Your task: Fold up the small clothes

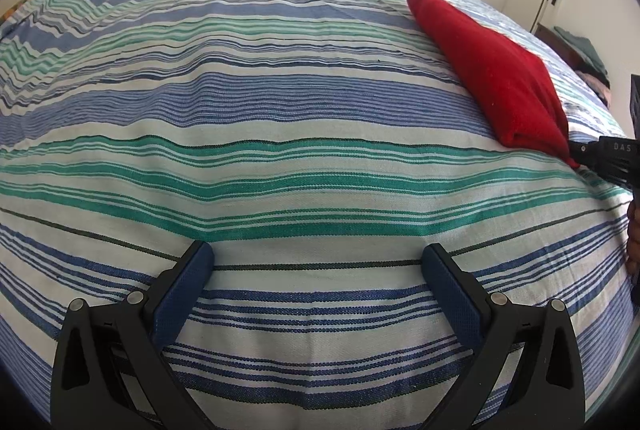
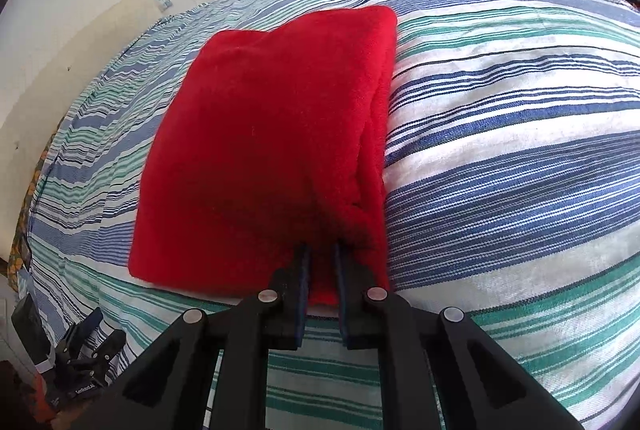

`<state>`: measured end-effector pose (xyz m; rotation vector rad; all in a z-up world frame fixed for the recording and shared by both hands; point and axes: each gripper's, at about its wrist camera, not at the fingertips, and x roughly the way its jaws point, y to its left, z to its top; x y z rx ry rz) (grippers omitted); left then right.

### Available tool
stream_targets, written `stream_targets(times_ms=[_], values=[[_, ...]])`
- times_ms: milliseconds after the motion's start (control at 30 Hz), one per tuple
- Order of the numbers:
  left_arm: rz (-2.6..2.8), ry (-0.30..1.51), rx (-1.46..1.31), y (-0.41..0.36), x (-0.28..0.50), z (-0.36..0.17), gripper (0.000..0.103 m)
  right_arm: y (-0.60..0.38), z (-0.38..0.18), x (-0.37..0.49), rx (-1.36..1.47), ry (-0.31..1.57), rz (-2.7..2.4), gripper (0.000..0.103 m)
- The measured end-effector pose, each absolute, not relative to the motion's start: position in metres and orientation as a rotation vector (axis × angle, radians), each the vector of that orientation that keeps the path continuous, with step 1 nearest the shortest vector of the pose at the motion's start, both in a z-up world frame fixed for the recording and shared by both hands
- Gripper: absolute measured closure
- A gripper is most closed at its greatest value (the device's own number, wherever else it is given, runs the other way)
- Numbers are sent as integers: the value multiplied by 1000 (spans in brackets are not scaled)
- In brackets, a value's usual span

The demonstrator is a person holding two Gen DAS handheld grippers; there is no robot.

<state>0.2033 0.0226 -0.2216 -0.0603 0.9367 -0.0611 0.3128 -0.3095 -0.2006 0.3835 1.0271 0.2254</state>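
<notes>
My left gripper (image 1: 318, 262) points steeply down, jaws spread wide, nothing between the fingers. My right gripper (image 2: 322, 262) points down too, jaws pinched on red fabric (image 2: 260, 134).

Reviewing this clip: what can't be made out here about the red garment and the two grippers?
- Red garment: what kind of clothing and how many folds; only its folded outer face shows in both wrist views.
- Right gripper: how much cloth is pinched; the garment's edge covers the fingertips.
- Left gripper: open over the striped bedspread; the holding hand is cut off by the left wrist view's bottom edge.
</notes>
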Motion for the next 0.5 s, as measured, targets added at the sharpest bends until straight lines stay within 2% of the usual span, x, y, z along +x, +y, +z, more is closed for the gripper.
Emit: stream_targets(times_ms=[367, 433, 500], values=[[-48, 939, -42, 20, 202, -220, 1, -304, -190, 282, 336, 1082, 166, 92], [-46, 939, -39, 19, 202, -220, 1, -303, -186, 262, 316, 1091, 137, 90], [-46, 945, -36, 18, 202, -221, 1, -294, -172, 235, 239, 1065, 101, 82]])
